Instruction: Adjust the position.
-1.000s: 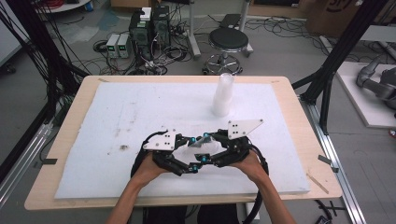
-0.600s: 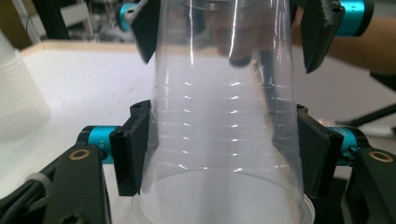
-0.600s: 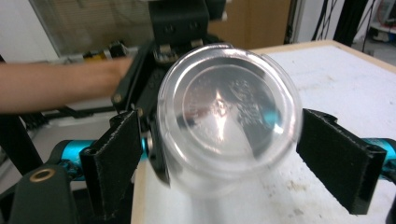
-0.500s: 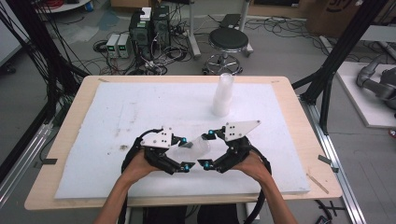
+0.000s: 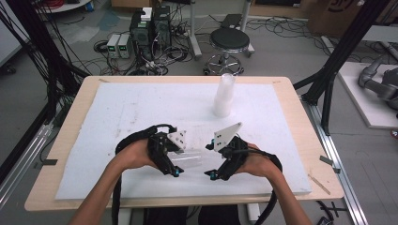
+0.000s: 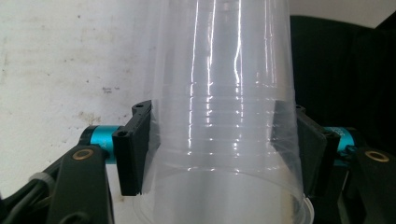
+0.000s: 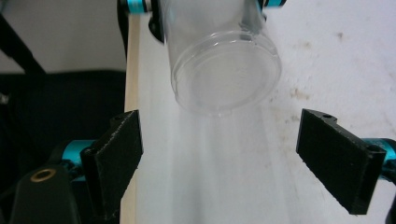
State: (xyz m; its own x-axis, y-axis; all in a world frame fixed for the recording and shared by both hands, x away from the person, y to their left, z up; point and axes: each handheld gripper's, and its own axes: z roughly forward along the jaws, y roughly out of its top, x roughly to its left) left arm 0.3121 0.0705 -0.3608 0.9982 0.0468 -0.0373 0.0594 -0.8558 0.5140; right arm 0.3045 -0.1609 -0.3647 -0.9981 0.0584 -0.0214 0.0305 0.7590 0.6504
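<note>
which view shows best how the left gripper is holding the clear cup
The left gripper view: the left gripper has both black pads pressed on the clear cup walls. The right gripper view shows the cup's base end-on, ahead of the open right gripper. In the high view the cup is faint between the hands.

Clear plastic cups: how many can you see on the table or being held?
2 places: one clear cup gripped sideways in the left gripper, and a stack of cups standing at the table's far side. How many cups are nested inside that stack is unclear.
</note>
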